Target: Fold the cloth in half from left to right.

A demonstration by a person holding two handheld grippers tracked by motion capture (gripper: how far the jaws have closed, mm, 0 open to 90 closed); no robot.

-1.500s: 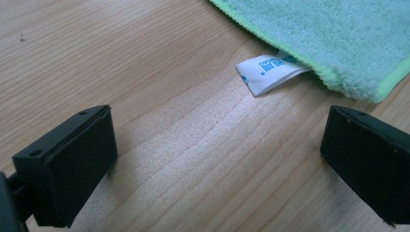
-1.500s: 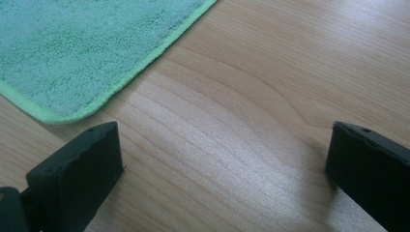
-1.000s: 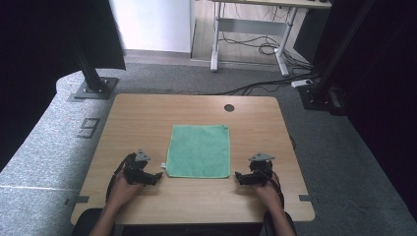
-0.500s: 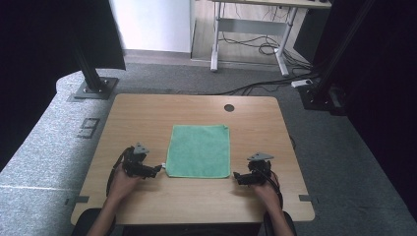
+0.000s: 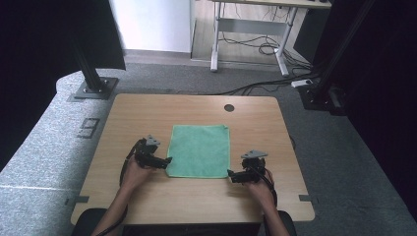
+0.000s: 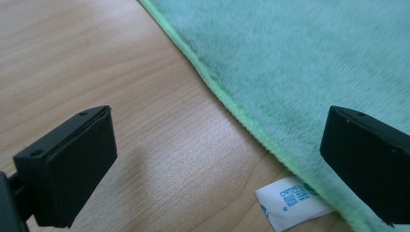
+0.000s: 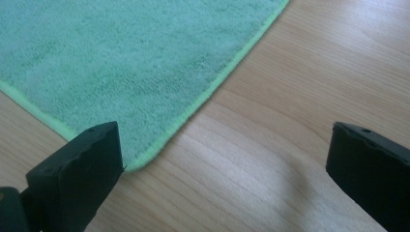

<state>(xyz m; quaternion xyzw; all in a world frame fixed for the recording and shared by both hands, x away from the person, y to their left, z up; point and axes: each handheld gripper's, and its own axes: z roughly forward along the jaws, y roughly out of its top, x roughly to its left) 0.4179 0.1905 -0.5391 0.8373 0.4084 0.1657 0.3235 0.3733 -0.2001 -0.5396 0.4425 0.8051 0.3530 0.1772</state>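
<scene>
One wooden counter (image 5: 196, 196) carries one green cloth (image 5: 200, 150), spread flat at its middle with one white label (image 6: 290, 200) sticking out from its near left edge. I hold two claws, one at each near corner of the cloth. My left claw (image 5: 164, 161) is released, straddling the hem beside the label. My right claw (image 5: 232, 174) is released too, one jaw at the corner, the other over bare wood.
</scene>
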